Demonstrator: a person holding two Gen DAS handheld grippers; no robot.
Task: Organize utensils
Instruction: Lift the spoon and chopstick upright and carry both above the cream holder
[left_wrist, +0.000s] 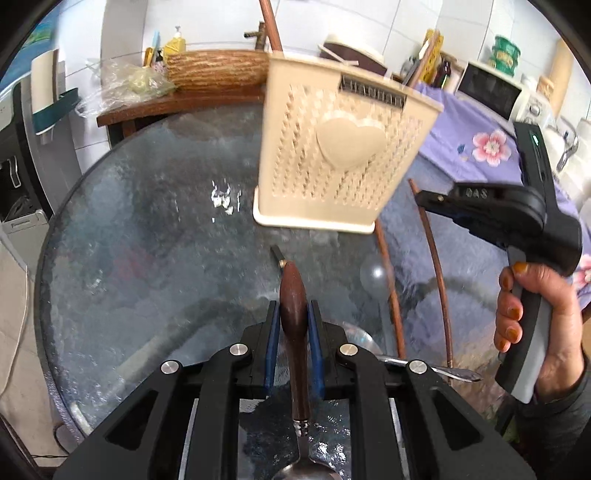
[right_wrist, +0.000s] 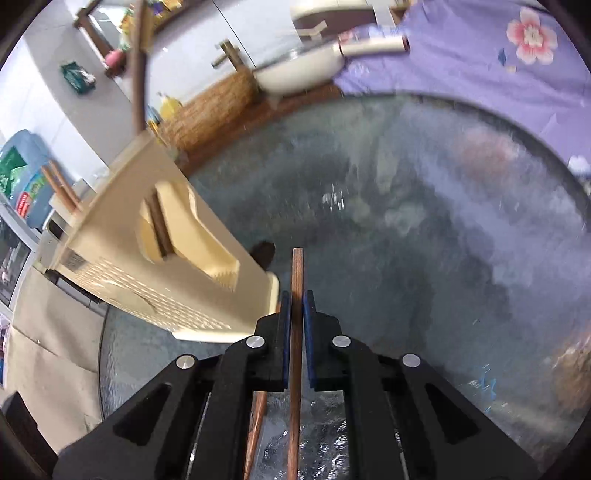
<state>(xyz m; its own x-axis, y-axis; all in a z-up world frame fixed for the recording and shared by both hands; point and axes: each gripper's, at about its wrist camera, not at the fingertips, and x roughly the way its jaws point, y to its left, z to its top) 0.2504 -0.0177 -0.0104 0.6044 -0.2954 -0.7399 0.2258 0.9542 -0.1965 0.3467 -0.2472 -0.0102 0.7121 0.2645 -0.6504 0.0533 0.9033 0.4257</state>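
My left gripper (left_wrist: 293, 306) is shut on the dark wooden handle of a spoon (left_wrist: 295, 354); its metal bowl shows at the bottom edge. A cream perforated utensil holder (left_wrist: 340, 147) with a heart on its side stands on the round glass table (left_wrist: 147, 221) just beyond. My right gripper (right_wrist: 297, 299) is shut on a brown chopstick (right_wrist: 297, 273), close to the right of the holder (right_wrist: 166, 258). A second chopstick (right_wrist: 256, 424) runs beside the left finger; I cannot tell whether it is held. In the left wrist view a hand holds the right gripper (left_wrist: 419, 197) right of the holder.
A metal spoon (left_wrist: 454, 371) lies on the glass near the right hand. Behind the table are a woven basket (left_wrist: 218, 70), a white pan (right_wrist: 303, 70), a purple floral cloth (left_wrist: 476, 125) and a microwave (left_wrist: 495, 88). Sticks stand inside the holder.
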